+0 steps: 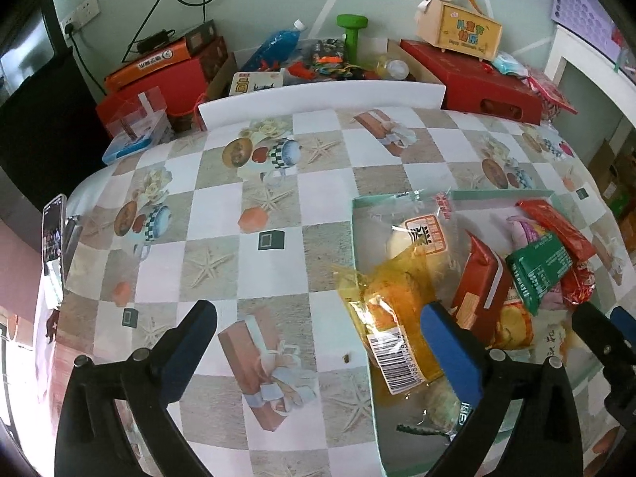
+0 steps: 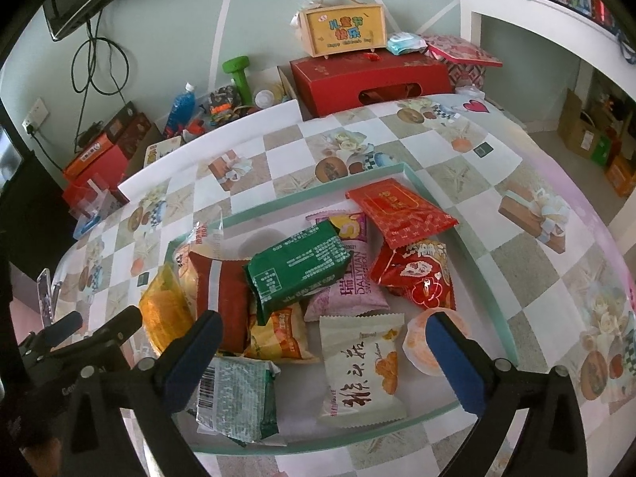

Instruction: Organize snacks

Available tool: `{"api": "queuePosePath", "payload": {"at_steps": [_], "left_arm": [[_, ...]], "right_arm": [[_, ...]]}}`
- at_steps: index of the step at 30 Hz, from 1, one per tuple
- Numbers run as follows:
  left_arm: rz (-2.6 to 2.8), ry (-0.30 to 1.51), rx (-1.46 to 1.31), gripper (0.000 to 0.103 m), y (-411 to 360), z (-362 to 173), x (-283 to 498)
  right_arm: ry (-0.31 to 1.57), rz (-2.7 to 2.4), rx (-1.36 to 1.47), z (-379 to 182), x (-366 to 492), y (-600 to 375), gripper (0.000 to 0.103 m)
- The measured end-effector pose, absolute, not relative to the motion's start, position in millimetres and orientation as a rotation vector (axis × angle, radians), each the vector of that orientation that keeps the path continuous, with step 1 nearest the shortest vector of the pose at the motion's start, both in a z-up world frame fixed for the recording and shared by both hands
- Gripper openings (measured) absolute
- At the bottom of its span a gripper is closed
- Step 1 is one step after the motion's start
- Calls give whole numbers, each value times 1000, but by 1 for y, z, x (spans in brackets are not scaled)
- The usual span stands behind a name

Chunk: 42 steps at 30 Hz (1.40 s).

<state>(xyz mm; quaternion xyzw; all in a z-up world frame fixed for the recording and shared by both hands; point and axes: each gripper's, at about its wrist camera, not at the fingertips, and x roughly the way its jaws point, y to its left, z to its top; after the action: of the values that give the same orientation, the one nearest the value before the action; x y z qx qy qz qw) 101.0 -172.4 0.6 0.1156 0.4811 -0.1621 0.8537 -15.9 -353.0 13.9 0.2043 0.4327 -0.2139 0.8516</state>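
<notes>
A shallow tray with a pale green rim (image 2: 481,254) sits on the table and holds several snack packets. Among them are a green packet (image 2: 298,266), a red packet (image 2: 401,206), a white packet with orange print (image 2: 357,369), a dark red packet (image 2: 222,290) and a yellow bag (image 1: 393,318). The tray rim also shows in the left wrist view (image 1: 353,214). My right gripper (image 2: 322,353) is open and empty over the tray's near edge. My left gripper (image 1: 318,342) is open and empty, its right finger (image 1: 449,346) over the yellow bag.
The table has a checkered cloth (image 1: 278,206). Boxes and clutter line the far edge: red boxes (image 1: 477,75), a wooden handled box (image 2: 342,28), a green dumbbell (image 1: 351,35), a blue bottle (image 2: 181,109). A phone (image 1: 53,234) stands at the left edge.
</notes>
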Motion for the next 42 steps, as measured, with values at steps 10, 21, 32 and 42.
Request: {"api": "queuePosePath", "payload": {"at_steps": [10,21,32,42], "left_arm": [[-330,1004,187,102,-168,6,104],[-157,929,305,102,-150,21,94],[-114,985,298,102,-116,38,66],[-139,1037,238,102,-95,36,33]], "right_arm": [[917,-428,406,16,-10,-345,103],[898,-393,373,35,-10,-329,103],[908,-358,333,55,-28,-304,103],[956,-379,324,48,-62,-299,103]]}}
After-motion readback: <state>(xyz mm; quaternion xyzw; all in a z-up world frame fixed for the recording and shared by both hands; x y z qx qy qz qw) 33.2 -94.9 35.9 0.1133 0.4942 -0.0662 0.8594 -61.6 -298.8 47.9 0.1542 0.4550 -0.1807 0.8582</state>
